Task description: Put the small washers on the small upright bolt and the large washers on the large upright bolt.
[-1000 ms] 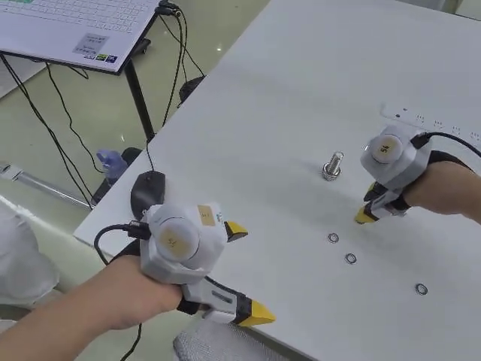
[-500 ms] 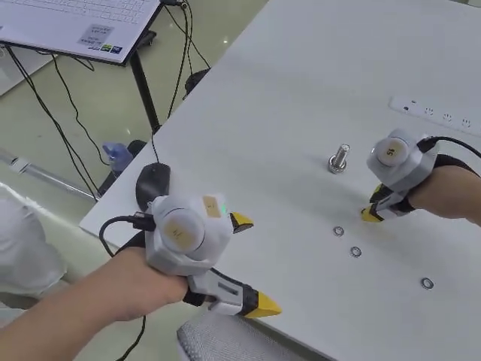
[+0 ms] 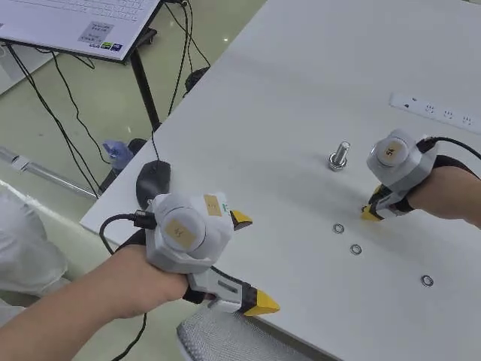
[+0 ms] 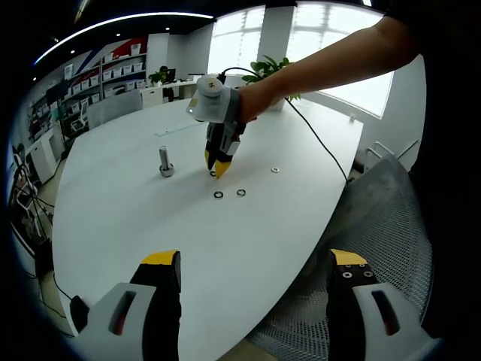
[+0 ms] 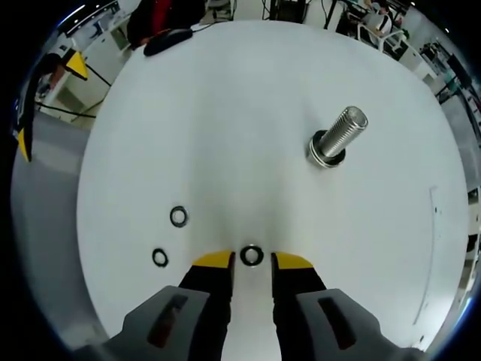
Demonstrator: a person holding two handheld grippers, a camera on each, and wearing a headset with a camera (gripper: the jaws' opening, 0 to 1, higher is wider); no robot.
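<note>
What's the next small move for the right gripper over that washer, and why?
Probably close the right gripper on the washer: its open jaws straddle it on the table, and the upright bolt stands apart, further ahead.

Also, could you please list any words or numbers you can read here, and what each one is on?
Right gripper round sticker: dark marks, too blurred to read.
Left gripper labels: too blurred to read.
Laptop badges: too small to read.
Nothing reads clearly.
</note>
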